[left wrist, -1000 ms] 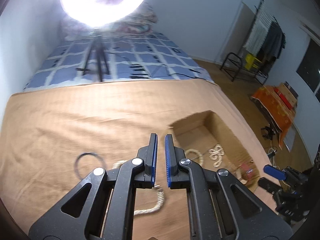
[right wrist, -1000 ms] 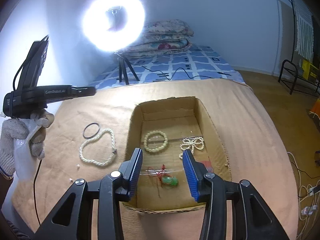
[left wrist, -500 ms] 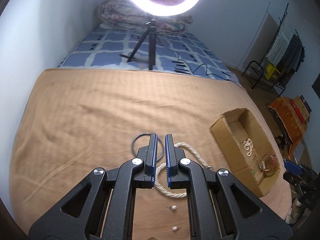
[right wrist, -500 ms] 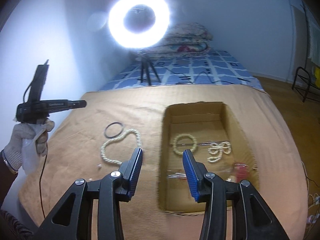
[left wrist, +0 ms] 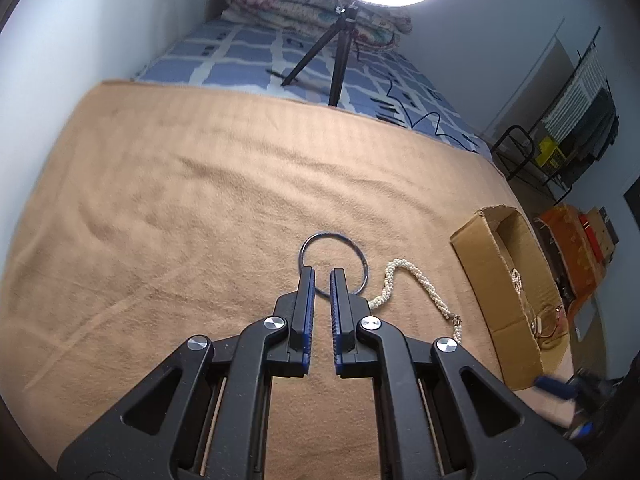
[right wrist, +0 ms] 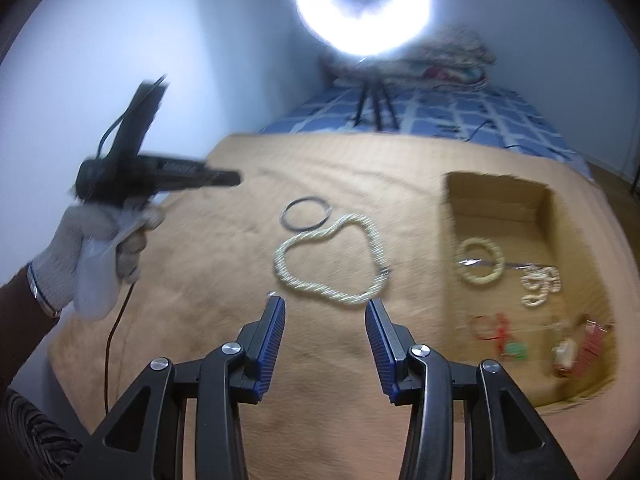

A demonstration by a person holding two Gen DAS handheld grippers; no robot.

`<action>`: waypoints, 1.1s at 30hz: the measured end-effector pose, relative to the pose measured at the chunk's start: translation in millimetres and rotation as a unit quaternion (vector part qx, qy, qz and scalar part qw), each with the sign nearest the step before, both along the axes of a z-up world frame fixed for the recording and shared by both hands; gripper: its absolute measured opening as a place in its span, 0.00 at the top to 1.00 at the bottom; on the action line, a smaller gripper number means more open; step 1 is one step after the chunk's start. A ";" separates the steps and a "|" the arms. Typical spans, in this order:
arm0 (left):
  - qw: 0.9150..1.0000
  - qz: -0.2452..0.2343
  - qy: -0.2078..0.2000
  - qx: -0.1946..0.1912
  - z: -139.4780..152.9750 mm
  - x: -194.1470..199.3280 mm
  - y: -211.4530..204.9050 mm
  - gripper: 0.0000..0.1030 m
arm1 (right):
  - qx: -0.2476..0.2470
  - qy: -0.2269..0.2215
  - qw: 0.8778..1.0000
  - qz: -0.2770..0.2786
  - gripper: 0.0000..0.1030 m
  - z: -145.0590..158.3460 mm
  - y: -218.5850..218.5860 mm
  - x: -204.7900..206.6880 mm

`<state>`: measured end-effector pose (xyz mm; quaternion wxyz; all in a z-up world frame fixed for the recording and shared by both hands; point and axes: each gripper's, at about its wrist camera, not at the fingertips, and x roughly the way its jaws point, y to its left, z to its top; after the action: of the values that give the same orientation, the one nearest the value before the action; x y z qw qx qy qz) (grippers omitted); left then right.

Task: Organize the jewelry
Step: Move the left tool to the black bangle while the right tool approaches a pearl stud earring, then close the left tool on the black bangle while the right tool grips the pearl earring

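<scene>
We take the cardboard box (right wrist: 532, 216) as our landmark; it lies open-topped on the tan blanket (left wrist: 200, 208) that covers the near end of the bed.

Our left hand-held gripper (left wrist: 322, 276) hangs over the blanket with its jaws almost together, only a thin slit between the blue pads (left wrist: 307, 304), and nothing is held in them. Its tips sit over the near edge of the dark thin bangle (left wrist: 332, 262), which lies flat on the blanket well to the left of the box. In the right wrist view the same gripper shows from the side, carried by a hand in a white knit glove (right wrist: 96, 248).

Our right hand-held gripper (right wrist: 325, 308) stands partly open, a wide gap between its pads, and it is empty. It points down at the blanket left of the box, with the pearl necklace (right wrist: 332, 260) just beyond its tips.

That necklace lies in a loose loop between the bangle and the box, touching or nearly touching the bangle at its far end; motion blur keeps us from saying which.

Inside the box lie a pale bead bracelet (right wrist: 480, 258), a small heap of white beads (right wrist: 540, 284) to its right, and several red and green pieces (right wrist: 504, 336) nearer to us, too blurred to name.

Beyond the box, a ring light (right wrist: 362, 8) on a tripod stands on the blue checked bedcover (left wrist: 256, 56).
</scene>
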<state>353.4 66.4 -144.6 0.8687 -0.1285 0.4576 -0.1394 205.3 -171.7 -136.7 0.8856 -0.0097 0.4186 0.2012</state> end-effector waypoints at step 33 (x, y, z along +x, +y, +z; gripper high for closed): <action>0.998 -0.007 0.062 -0.013 -74.3 72.4 -27.4 0.95 | 0.007 0.048 0.997 0.060 0.63 -76.0 56.9 42.2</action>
<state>425.8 39.0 -218.9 0.8357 -0.1453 0.5099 -0.1435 247.5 -114.8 -212.7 0.8508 -0.0185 0.4578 0.2572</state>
